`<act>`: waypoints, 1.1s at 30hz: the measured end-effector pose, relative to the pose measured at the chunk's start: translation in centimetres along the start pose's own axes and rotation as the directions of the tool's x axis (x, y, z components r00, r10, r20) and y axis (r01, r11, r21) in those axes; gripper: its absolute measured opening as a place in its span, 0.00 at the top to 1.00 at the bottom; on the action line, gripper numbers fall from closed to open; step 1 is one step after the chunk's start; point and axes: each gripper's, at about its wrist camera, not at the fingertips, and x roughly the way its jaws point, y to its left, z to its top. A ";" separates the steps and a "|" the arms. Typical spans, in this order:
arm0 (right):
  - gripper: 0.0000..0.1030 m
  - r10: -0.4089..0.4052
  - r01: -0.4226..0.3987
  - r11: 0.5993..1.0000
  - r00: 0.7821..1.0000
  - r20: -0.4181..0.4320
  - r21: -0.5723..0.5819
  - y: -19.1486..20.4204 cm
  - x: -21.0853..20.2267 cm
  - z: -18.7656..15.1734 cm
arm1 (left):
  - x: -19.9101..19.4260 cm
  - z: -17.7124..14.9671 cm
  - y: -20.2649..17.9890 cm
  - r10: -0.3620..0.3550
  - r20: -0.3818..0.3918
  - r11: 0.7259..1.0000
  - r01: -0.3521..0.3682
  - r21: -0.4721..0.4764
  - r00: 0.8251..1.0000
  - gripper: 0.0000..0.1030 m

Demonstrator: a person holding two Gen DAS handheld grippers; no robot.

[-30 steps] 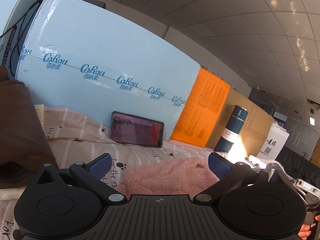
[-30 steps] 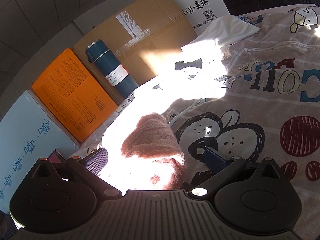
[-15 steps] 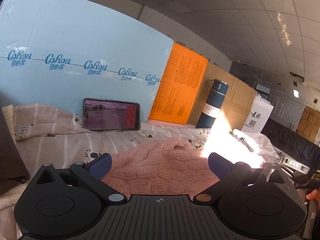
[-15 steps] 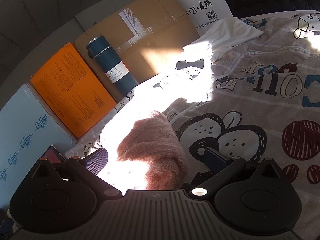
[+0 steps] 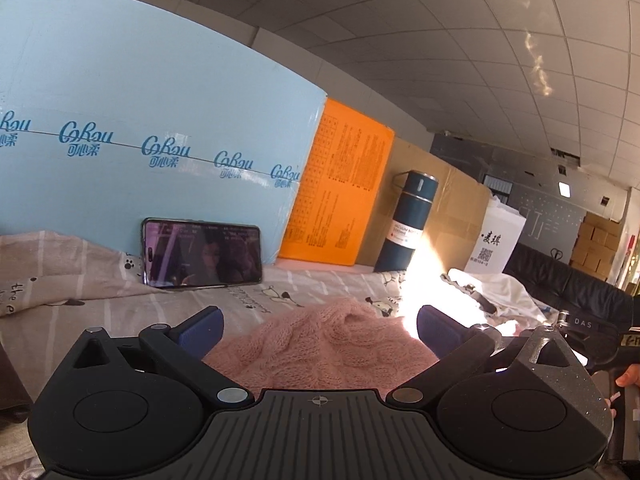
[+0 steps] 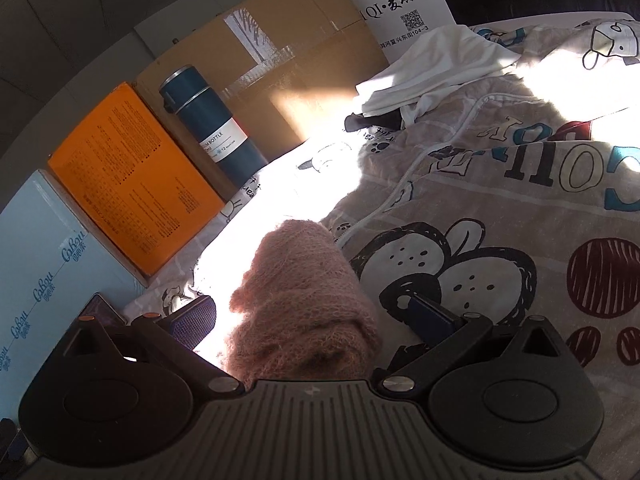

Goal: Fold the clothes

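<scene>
Pink cable-knit wool, a sweater [image 6: 304, 300], is seen bunched into a thick roll on the bed, lying between the spread fingers of both tools. In the right wrist view the right tool [image 6: 314, 316] is held with its 2 pads wide apart on either side of the roll, closed on nothing; in the left wrist view the left tool [image 5: 318, 332] is likewise held apart, with the same sweater [image 5: 320, 344] low between its fingers. Whether any pad touches the knit cannot be told.

The step in hand is judged to be an early one: the garment is crumpled, not laid flat, and no tidy fold is shown. For the next move, an edge or a corner of the knit would probably have to be found and pinched by each tool, so that the wool can be drawn out flat.

A cartoon-print bedsheet [image 6: 500, 240] covers the bed, partly washed out by strong sunlight. A white garment [image 6: 436, 64] lies farther back. Along the far edge are stood a phone [image 5: 202, 254], a light-blue carton [image 5: 140, 120], an orange box [image 5: 344, 188], a dark blue vacuum bottle [image 5: 406, 228], a brown cardboard box [image 6: 280, 52] and a white paper bag [image 5: 498, 242]. A tiled ceiling [image 5: 460, 32] is seen above.
</scene>
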 end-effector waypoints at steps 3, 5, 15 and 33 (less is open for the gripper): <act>0.00 0.008 -0.008 1.000 1.000 0.008 -0.011 0.1 0.2 -0.2 | 0.6 -0.1 0.3 0.044 -0.030 0.999 -0.044 -0.010 0.999 0.00; 0.00 0.022 -0.022 1.000 1.000 0.009 -0.020 0.0 0.3 -0.3 | 0.8 -0.1 0.6 0.062 -0.041 0.998 -0.063 -0.024 0.997 0.00; 0.55 0.117 -0.117 0.993 0.993 -0.025 -0.006 -0.3 0.9 -0.7 | 1.9 -0.4 1.9 0.066 -0.106 0.993 -0.076 -0.088 0.992 0.00; 0.73 0.181 -0.174 0.982 0.978 0.105 -0.072 1.7 -2.3 0.0 | 1.8 -0.5 1.8 0.061 -0.112 0.994 -0.071 -0.086 0.992 0.00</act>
